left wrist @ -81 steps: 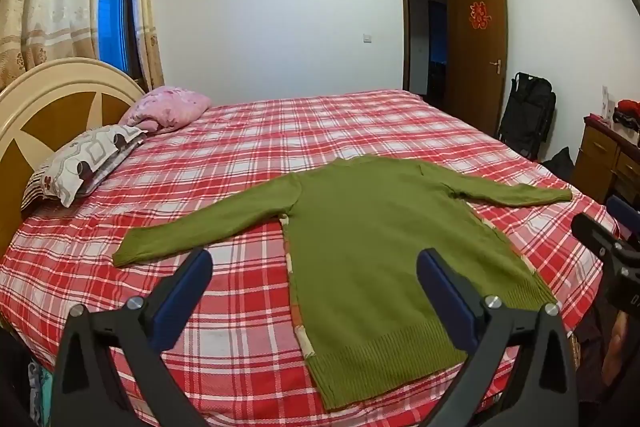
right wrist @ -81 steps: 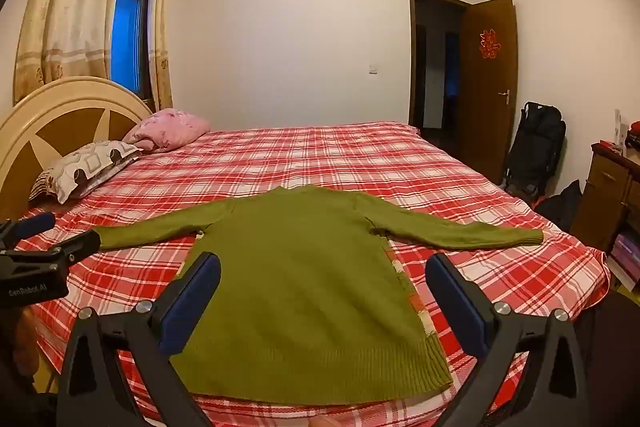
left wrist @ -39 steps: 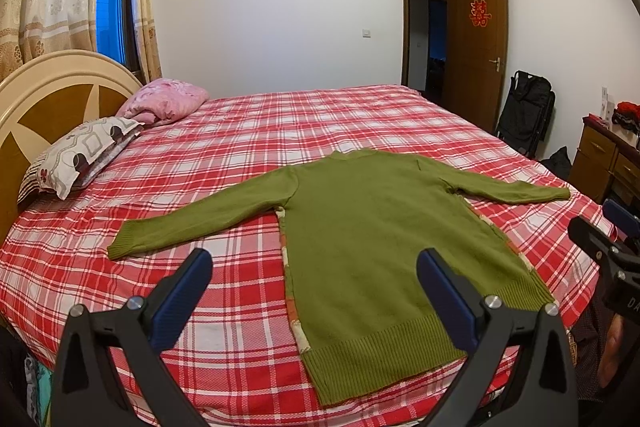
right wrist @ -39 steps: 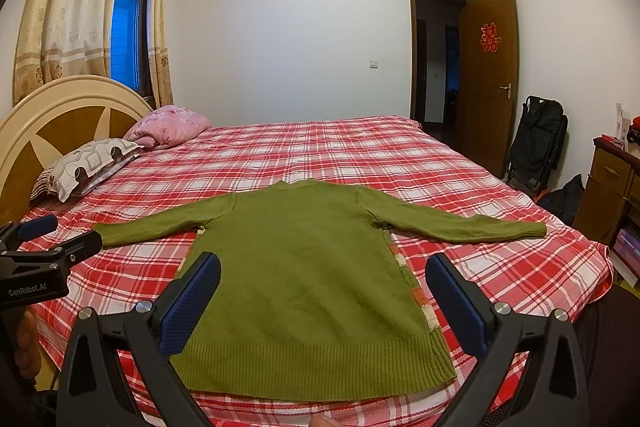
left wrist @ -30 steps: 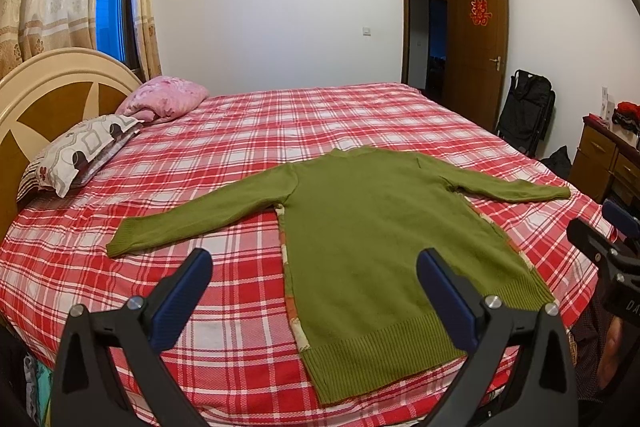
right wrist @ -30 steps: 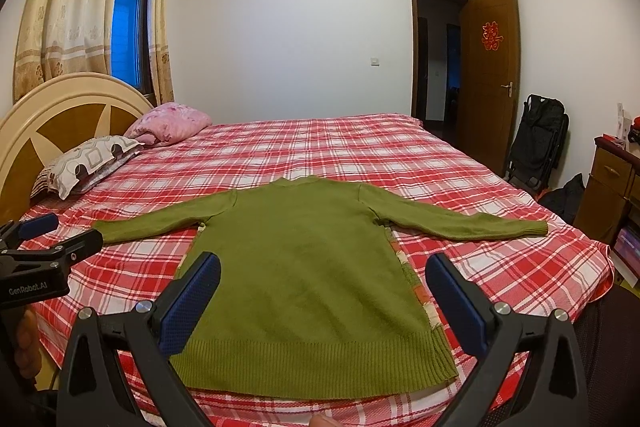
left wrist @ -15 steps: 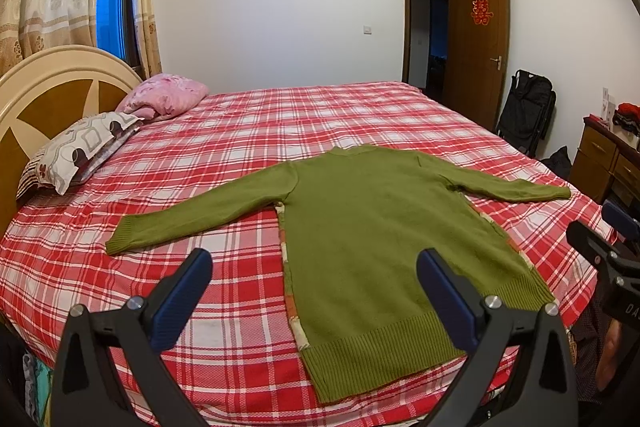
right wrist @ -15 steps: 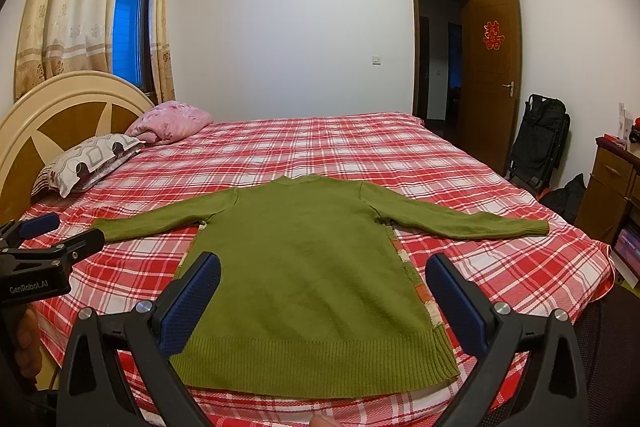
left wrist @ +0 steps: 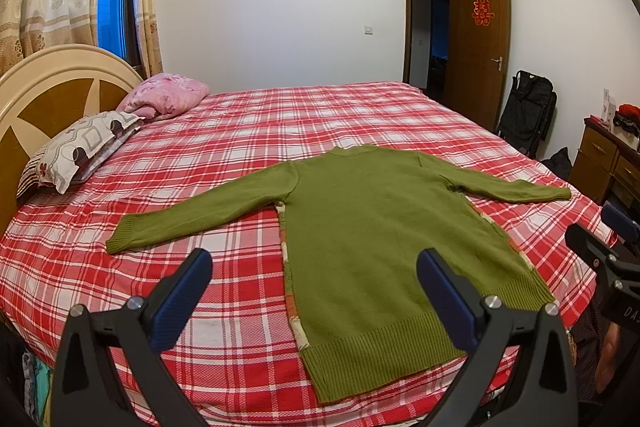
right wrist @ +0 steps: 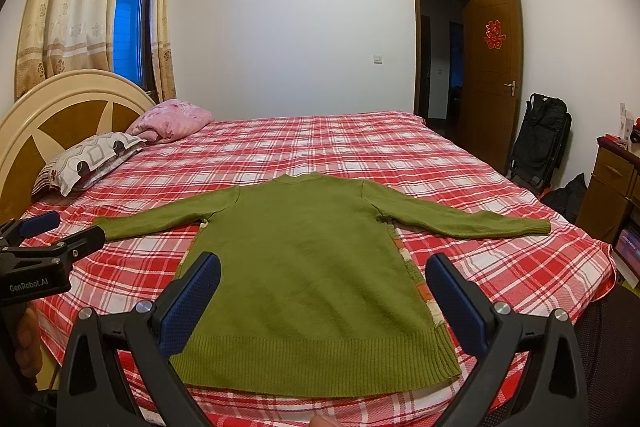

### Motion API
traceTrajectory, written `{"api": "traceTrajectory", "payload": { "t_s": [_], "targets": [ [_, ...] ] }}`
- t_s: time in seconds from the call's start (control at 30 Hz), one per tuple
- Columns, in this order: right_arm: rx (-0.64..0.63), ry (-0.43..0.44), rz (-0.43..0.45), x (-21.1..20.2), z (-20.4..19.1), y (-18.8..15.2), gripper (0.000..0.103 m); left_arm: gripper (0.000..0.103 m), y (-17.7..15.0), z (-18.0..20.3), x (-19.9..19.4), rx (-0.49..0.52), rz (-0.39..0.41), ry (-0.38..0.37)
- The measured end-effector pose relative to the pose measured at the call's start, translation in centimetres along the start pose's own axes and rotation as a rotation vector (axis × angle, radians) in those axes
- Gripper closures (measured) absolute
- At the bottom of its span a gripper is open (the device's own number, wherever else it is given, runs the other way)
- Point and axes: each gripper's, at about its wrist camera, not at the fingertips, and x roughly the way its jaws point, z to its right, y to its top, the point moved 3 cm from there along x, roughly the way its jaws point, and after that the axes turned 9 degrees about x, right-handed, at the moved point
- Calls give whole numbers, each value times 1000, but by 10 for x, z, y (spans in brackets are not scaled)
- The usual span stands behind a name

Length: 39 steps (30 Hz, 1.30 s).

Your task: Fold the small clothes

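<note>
bare bedspread (left wrist: 224,259) flanks sweater (left wrist: 384,227), pillows (left wrist: 80,151) apparently far

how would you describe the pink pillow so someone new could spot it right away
Start at the rounded wooden headboard of the red plaid bed. Two pillows lie against it; the pink pillow is the one nearer the window, plain and rumpled, unlike the white patterned pillow.

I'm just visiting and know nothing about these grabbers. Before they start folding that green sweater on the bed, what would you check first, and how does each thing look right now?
1. Sweater lies flat on the bed, sleeves spread: ok.
2. Left gripper open and holding nothing: ok.
3. Right gripper open and holding nothing: ok.
4. Left sleeve cuff free, nothing on it: ok.
5. Right sleeve cuff free: ok.
6. Patterned cloth peeking out beneath the sweater's sides, separate or attached: cannot tell.
</note>
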Motion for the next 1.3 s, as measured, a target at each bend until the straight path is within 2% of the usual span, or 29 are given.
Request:
{"api": "traceTrajectory", "payload": {
  "t_s": [0.37, 0.63, 0.8, 0.87, 1.07, 1.13, 1.17, 1.2, 1.3],
  "targets": [
    [3, 3, -21, 9, 4, -6, 1, 0, -4, -2, 6, -5, -18, -4],
    [45, -18, -102, 50, 34, -18, 1, 0, -5, -11, 46, 24, -70, -1],
    [173, -62, -185, 99, 92, -23, 1, 0, -4, -33, 94, 41, -100, 41],
    [237, -115, -217, 121, 127, -20, 1, 0, -2, -40, 115, 57, -111, 73],
    [471, -235, -227, 165, 239, 3, 3, 0, -1, -53, 170, 67, -150, 109],
    [547, -287, -225, 177, 275, 10, 10, 0, -2, -58, 190, 51, -174, 115],
    [582, -299, -230, 184, 291, 13, 20, 0, -2, -59, 195, 46, -181, 118],
    [624, -321, -239, 193, 311, 16, 24, 0, -3, -62, 204, 37, -191, 121],
    [710, -370, -253, 210, 348, 21, 28, 0, -5, -71, 225, 10, -217, 145]
  ]
}}
